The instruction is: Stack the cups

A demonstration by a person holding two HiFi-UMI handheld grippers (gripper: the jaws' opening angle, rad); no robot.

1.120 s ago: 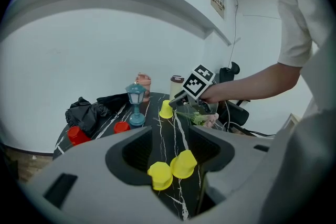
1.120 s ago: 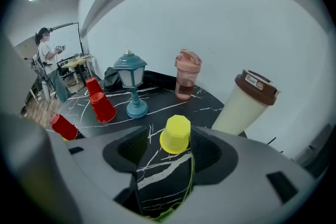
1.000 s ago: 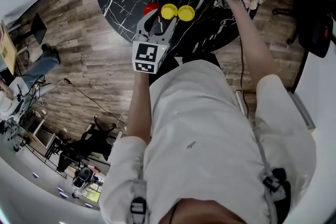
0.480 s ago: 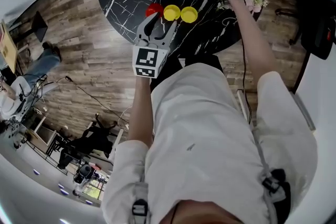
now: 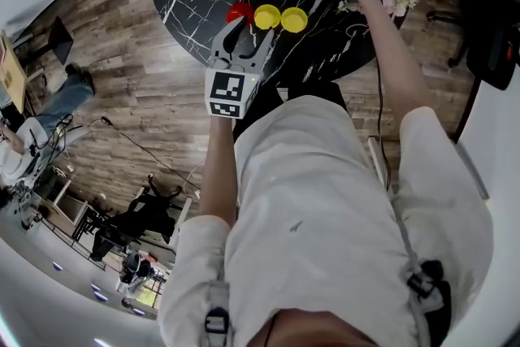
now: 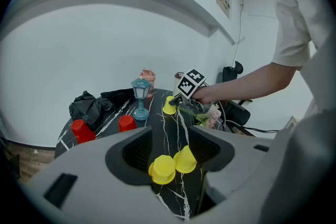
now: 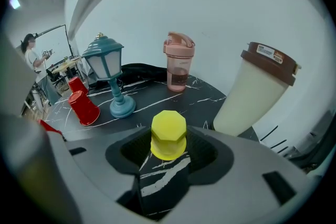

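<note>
Yellow upturned cup (image 7: 168, 131) standing on the black marble surface (image 7: 157, 94) between the right tongs (image 7: 168, 140), just closing, pads not yet pressing. Left tongs (image 6: 170, 136) released, empty, hovering over two spare yellow cups (image 6: 164, 168). Off-centre pinch: likely to tip or skid the cup sideways.

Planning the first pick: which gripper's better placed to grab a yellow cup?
Right. The right gripper straddles the far yellow cup, its jaws just closing round it. The left gripper hovers open, short of the near yellow cups.
</note>
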